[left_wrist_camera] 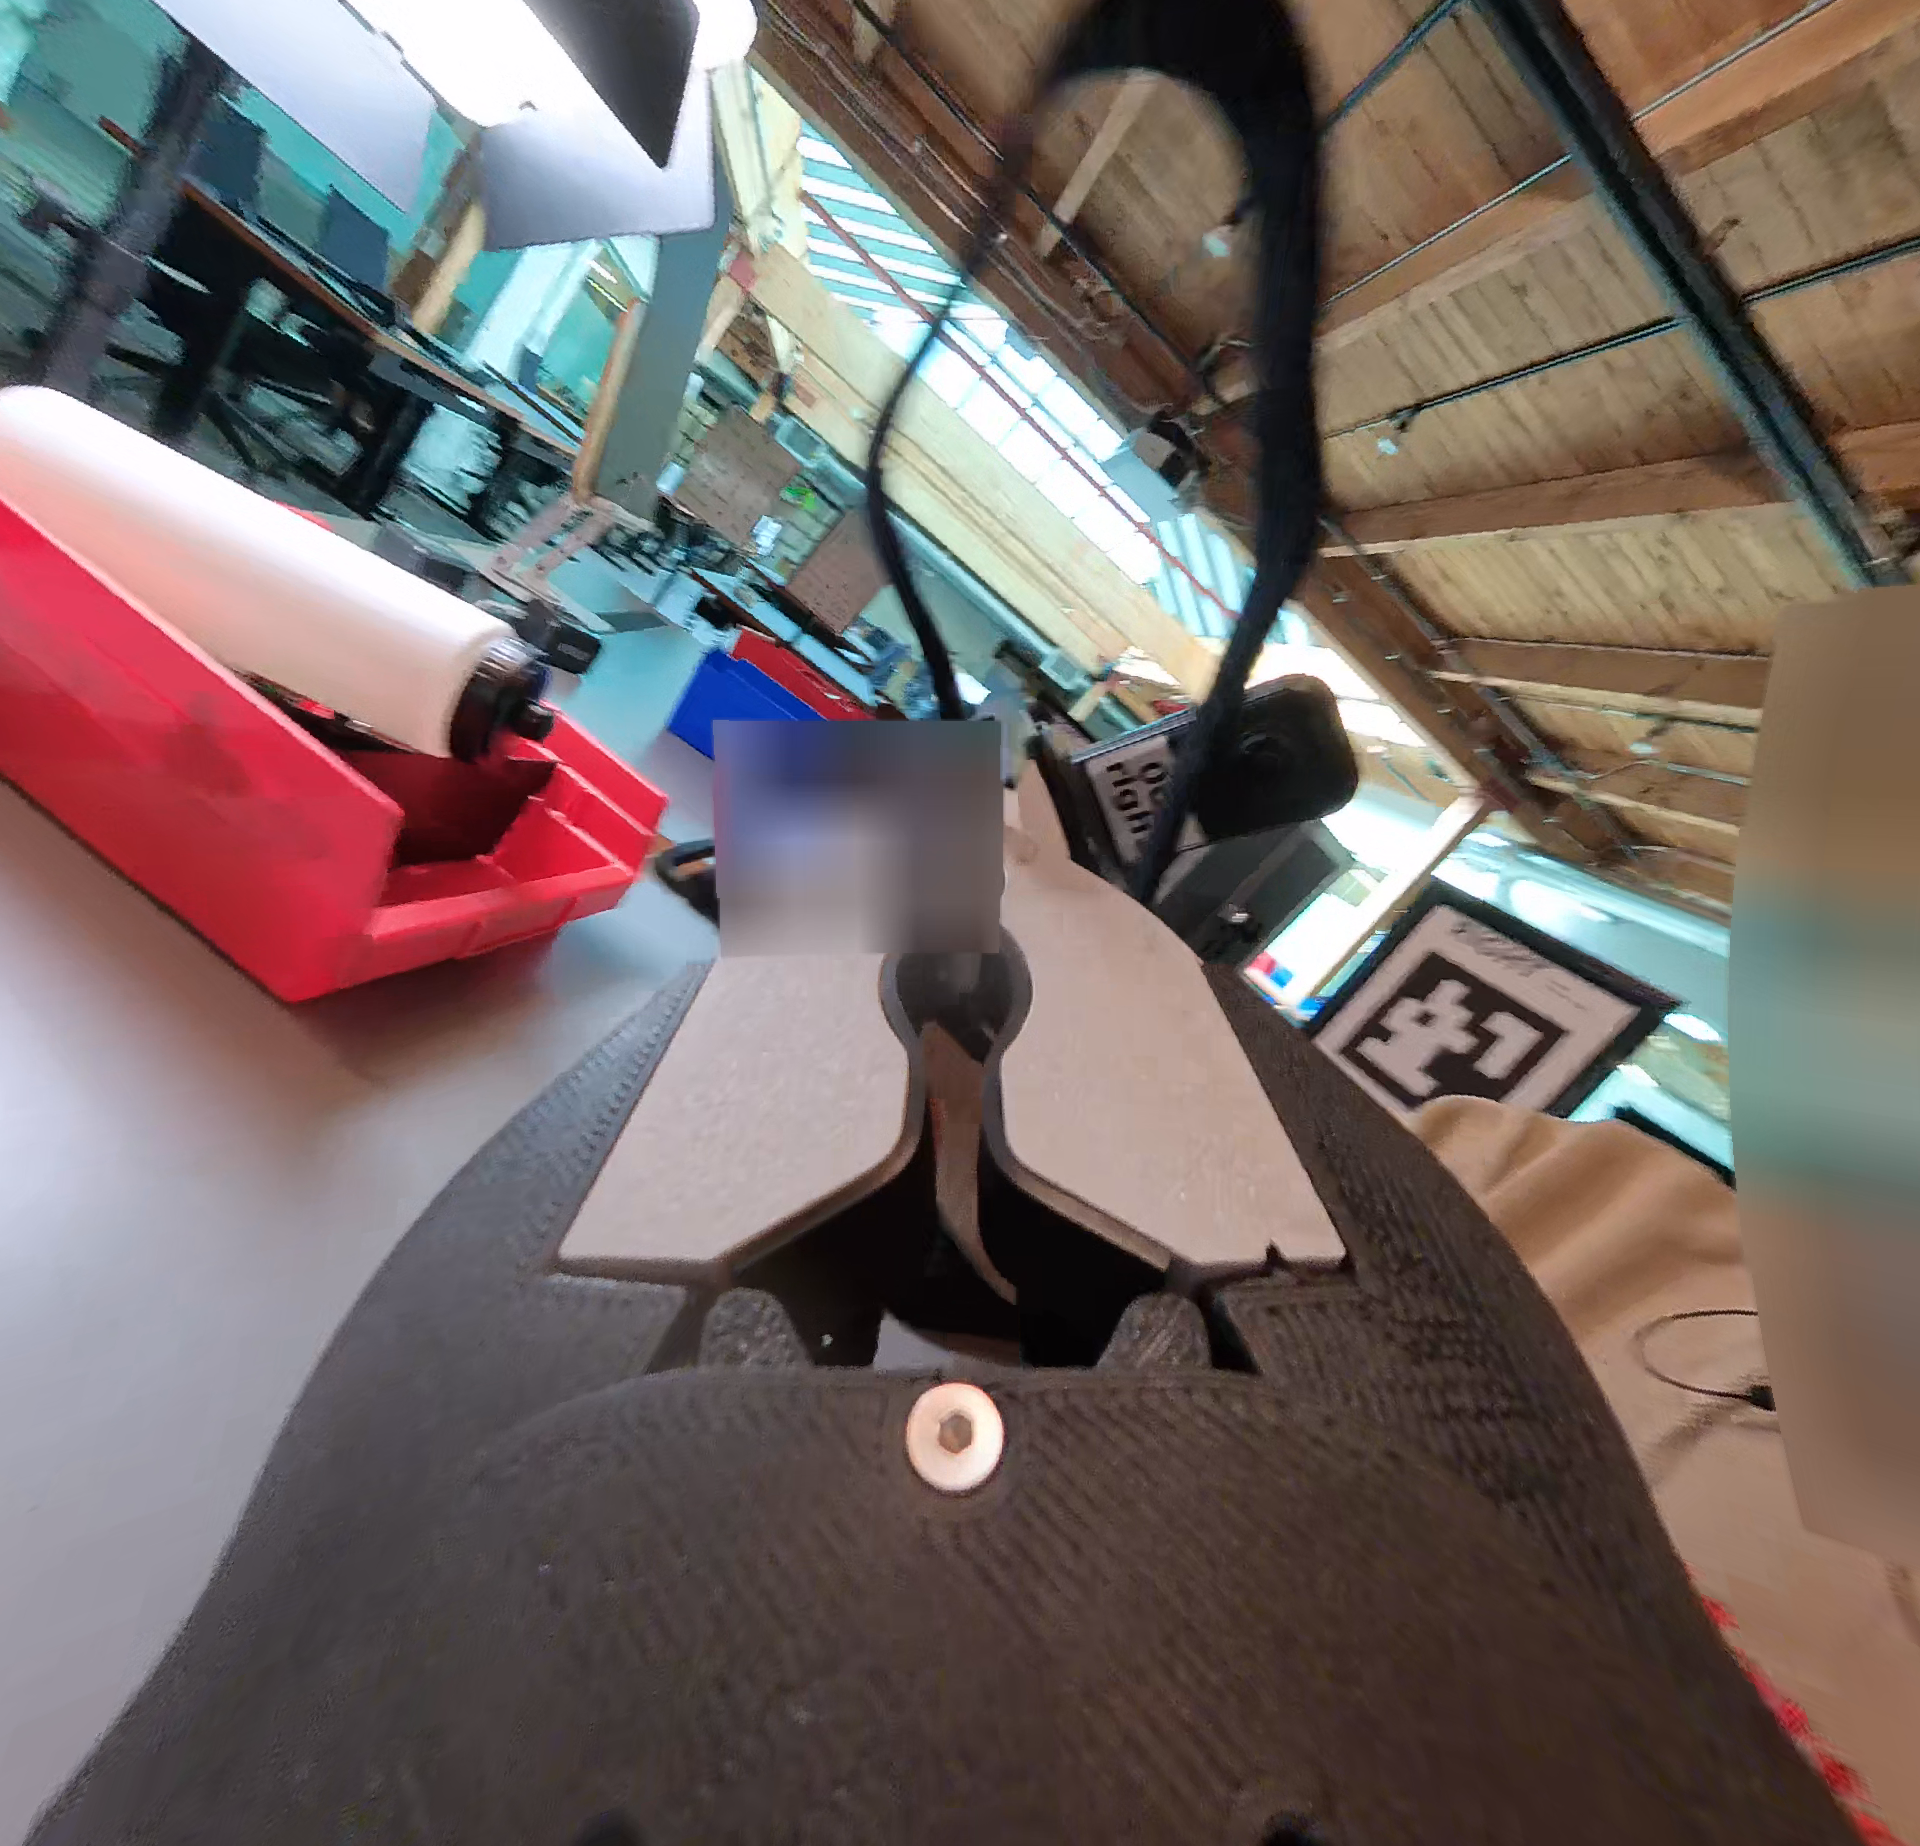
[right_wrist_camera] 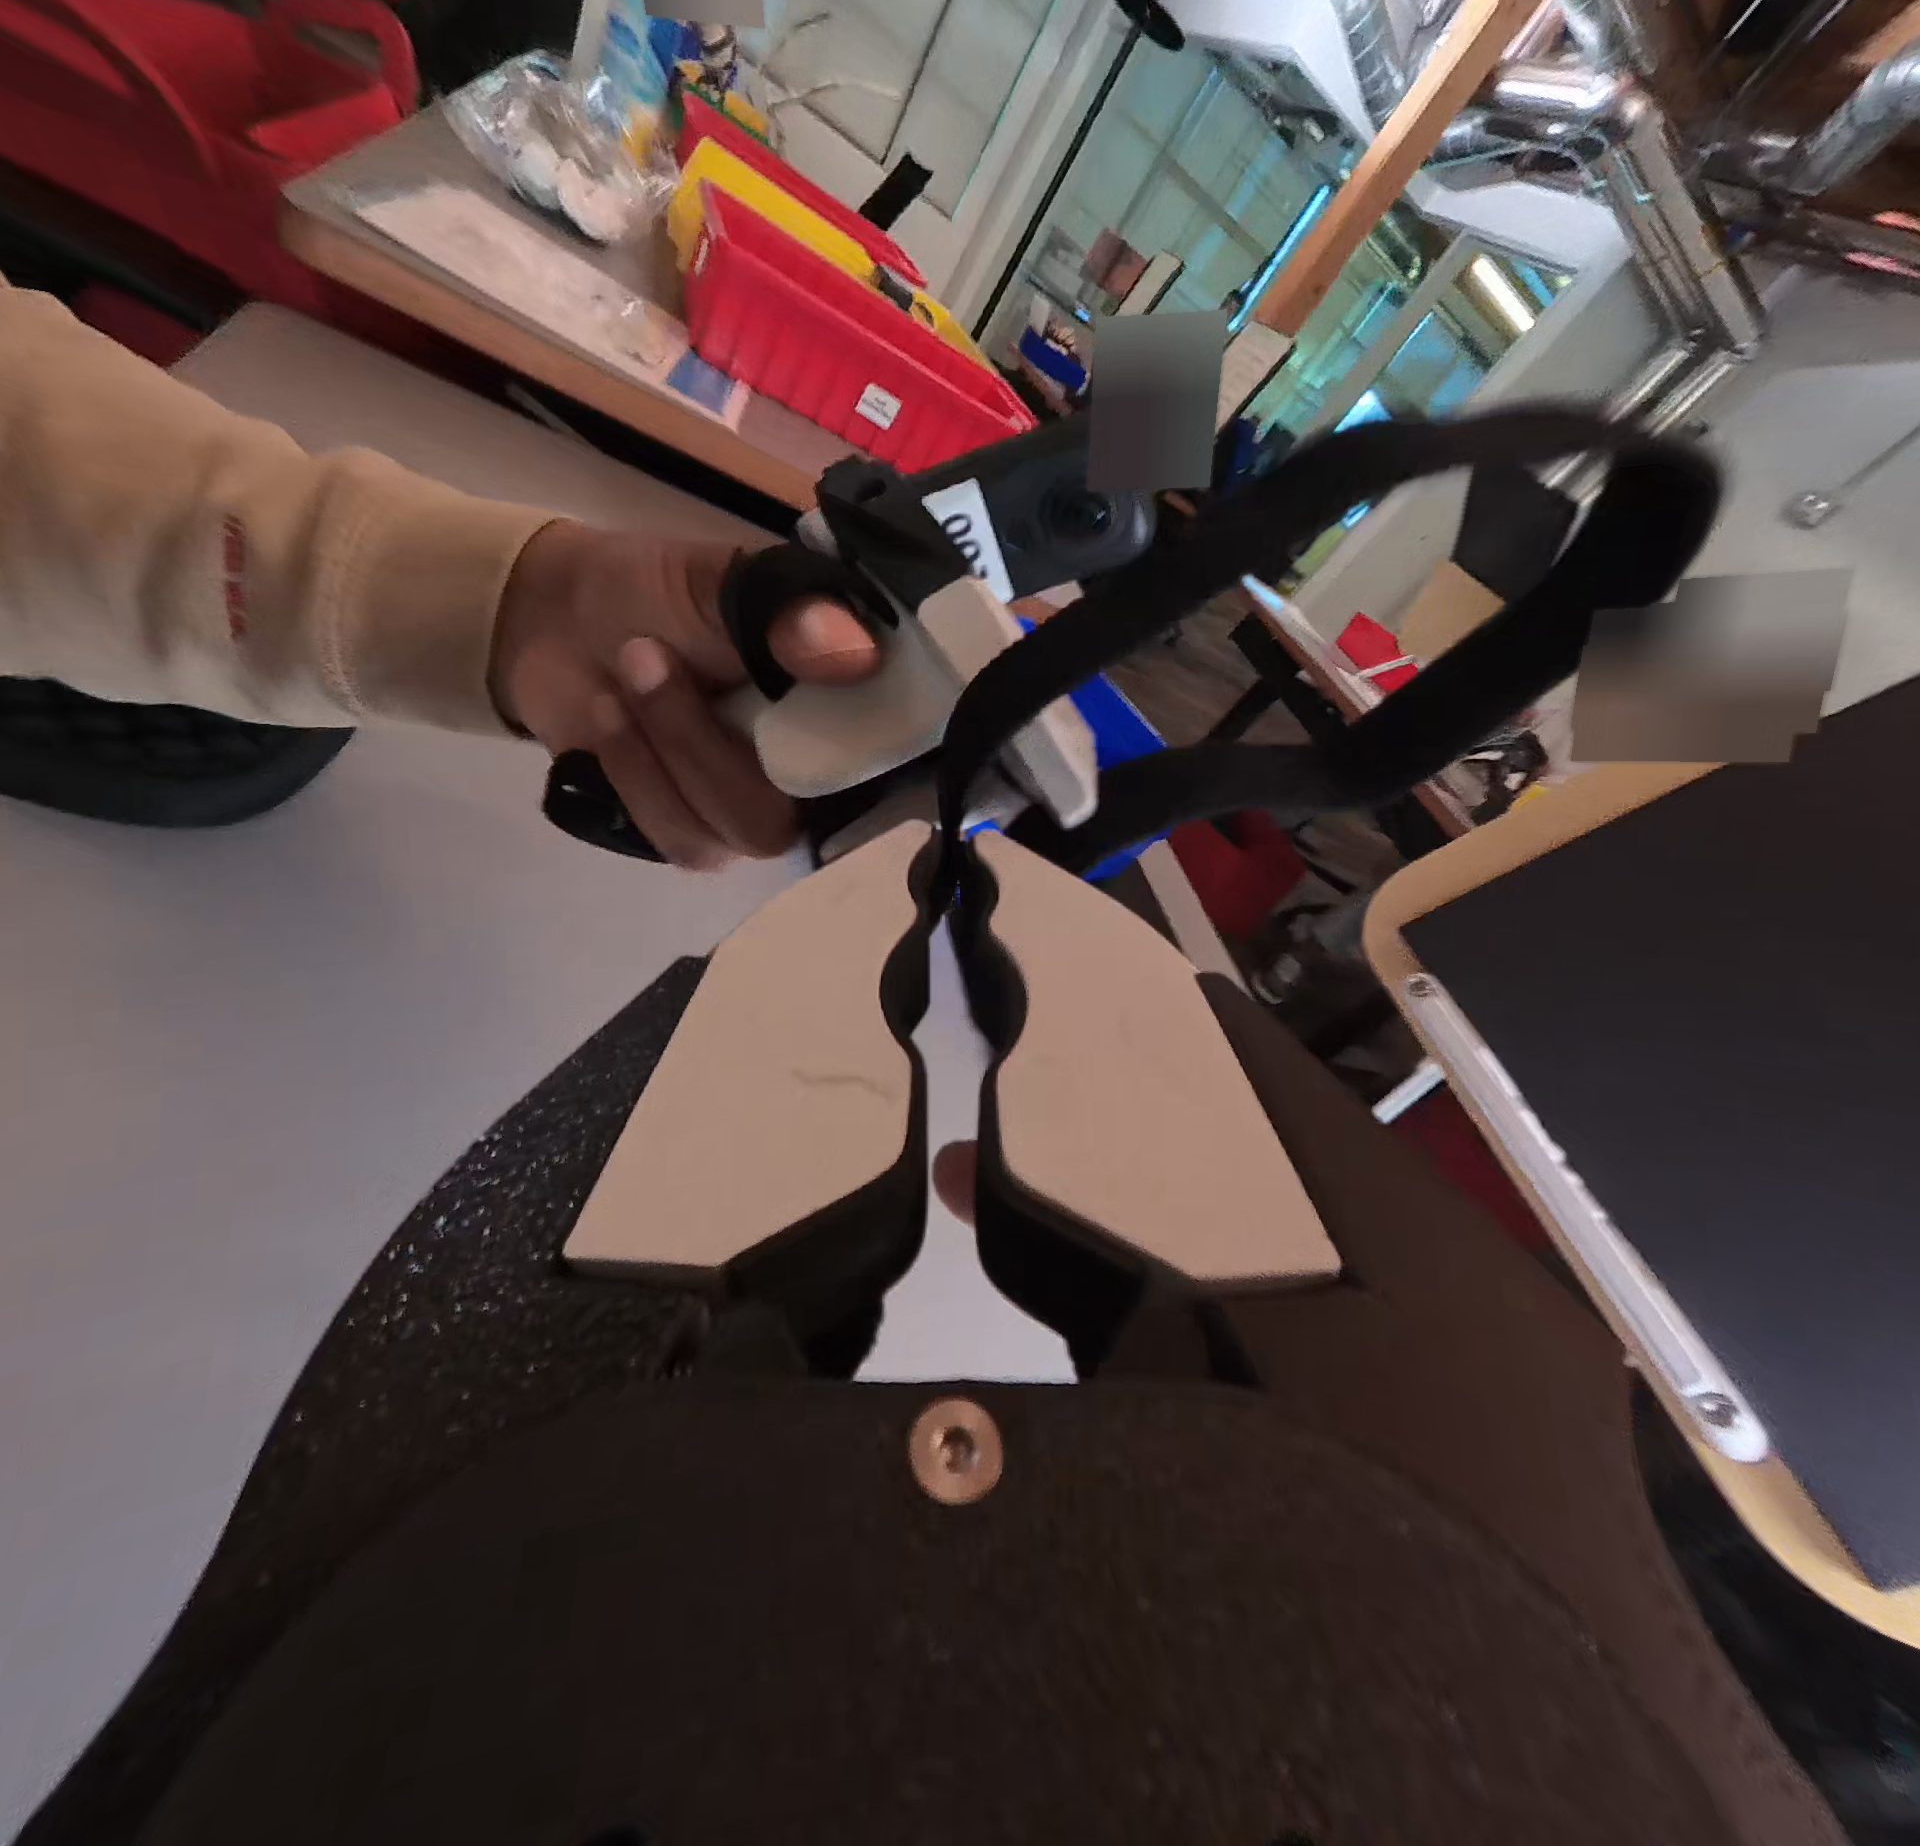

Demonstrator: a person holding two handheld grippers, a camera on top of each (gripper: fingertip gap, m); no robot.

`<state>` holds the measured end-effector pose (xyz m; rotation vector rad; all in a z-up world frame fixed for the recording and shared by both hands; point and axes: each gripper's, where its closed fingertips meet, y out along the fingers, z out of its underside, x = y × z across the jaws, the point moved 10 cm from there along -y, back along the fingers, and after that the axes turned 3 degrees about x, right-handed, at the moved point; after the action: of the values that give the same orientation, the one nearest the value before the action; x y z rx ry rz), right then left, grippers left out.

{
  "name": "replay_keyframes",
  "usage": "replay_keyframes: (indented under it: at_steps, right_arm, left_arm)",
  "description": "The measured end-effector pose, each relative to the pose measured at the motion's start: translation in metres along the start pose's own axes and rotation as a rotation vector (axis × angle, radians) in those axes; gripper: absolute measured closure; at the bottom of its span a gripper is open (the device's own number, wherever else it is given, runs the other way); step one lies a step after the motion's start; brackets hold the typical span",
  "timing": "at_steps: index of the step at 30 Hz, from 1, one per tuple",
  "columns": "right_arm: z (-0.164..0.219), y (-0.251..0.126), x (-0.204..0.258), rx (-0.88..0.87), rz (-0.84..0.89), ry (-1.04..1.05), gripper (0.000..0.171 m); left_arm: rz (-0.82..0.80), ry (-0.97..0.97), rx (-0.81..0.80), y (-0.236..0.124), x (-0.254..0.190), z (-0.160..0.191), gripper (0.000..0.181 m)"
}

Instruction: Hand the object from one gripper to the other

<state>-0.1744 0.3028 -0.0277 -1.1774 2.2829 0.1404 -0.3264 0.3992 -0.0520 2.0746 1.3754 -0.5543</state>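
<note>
Black strap (right_wrist_camera: 1340, 549), looped, hangs in the air between both grippers, above the grey table (right_wrist_camera: 208, 1017); right gripper (right_wrist_camera: 951, 871) pinches it at the fingertips; left gripper (left_wrist_camera: 956, 975) looks clenched on a dark strip, probably the strap's other end, partly masked; to finish well, confirm one firm grip before the other lets go, keep the loop slack.

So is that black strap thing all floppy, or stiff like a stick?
Probably floppy: the black fabric strap curls into a drooping loop between the left gripper and the right gripper. It looks light, since thin pinches hold it up. It likely won't roll; it would just slump on the grey table.
</note>
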Motion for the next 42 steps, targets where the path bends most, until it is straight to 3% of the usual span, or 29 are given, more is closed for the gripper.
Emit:
replay_keyframes:
  at_steps: [1,7,8,9,10,12,17,21,24,26,28,30,33,36,39,40,42]
  right_arm:
    - [0.002,0.003,0.001,0.017,-0.04,0.034,0.169]
    - [0.012,0.013,0.003,0.033,-0.293,0.283,0.169]
    - [0.013,0.01,0.004,-0.025,-0.423,0.319,0.169]
    - [0.004,0.001,0.008,-0.206,-0.642,0.426,0.169]
    - [-0.008,-0.006,0.006,-0.303,-0.708,0.456,0.17]
    - [-0.022,-0.017,0.003,-0.255,-0.558,0.339,0.169]
    - [-0.012,-0.063,-0.031,-0.335,-0.487,0.461,0.17]
    - [0.023,-0.075,-0.046,0.013,-0.242,0.463,0.164]
    - [0.057,-0.09,-0.055,0.405,-0.089,0.481,0.124]
    - [0.059,-0.105,-0.068,0.442,0.105,0.47,0.119]
    - [0.042,-0.11,-0.073,0.308,0.177,0.484,0.123]
    - [0.021,-0.097,-0.067,0.186,0.164,0.457,0.126]
    - [0.006,-0.05,-0.048,0.136,0.041,0.459,0.125]
    - [0.015,-0.001,-0.03,0.081,-0.12,0.635,0.125]
    - [0.032,0.027,-0.019,0.074,-0.22,0.764,0.121]
    - [0.035,0.03,-0.016,0.032,-0.243,0.78,0.132]
    - [0.032,0.03,-0.013,-0.058,-0.339,0.758,0.169]
  left_arm:
    - [-0.038,0.039,-0.005,-0.003,0.003,-0.001,0.18]
    - [-0.41,0.321,0.102,-0.023,0.024,-0.007,0.179]
    - [-0.575,0.408,0.1,-0.031,0.031,-0.009,0.179]
    - [-0.709,0.453,0.085,-0.046,0.04,-0.015,0.179]
    - [-0.717,0.391,0.07,-0.064,0.047,-0.021,0.179]
    - [-0.689,0.337,0.08,-0.088,0.047,-0.033,0.179]
    - [-0.732,0.513,0.176,-0.089,0.022,-0.04,0.179]
    - [-0.751,0.537,0.211,-0.088,0.018,-0.04,0.179]
    - [-0.832,0.606,0.262,-0.088,0.011,-0.042,0.179]
    - [-0.886,0.672,0.323,-0.084,0.005,-0.041,0.179]
    - [-0.917,0.732,0.381,-0.073,0.0,-0.037,0.179]
    - [-0.937,0.808,0.435,-0.058,-0.003,-0.031,0.179]
    - [-0.923,1.037,0.446,-0.035,-0.012,-0.018,0.179]
    - [-0.918,1.297,0.388,-0.018,-0.024,-0.005,0.179]
    - [-0.828,1.437,0.365,-0.006,-0.034,0.007,0.179]
    - [-0.82,1.456,0.369,-0.004,-0.035,0.009,0.179]
    - [-0.821,1.454,0.357,-0.005,-0.034,0.008,0.177]
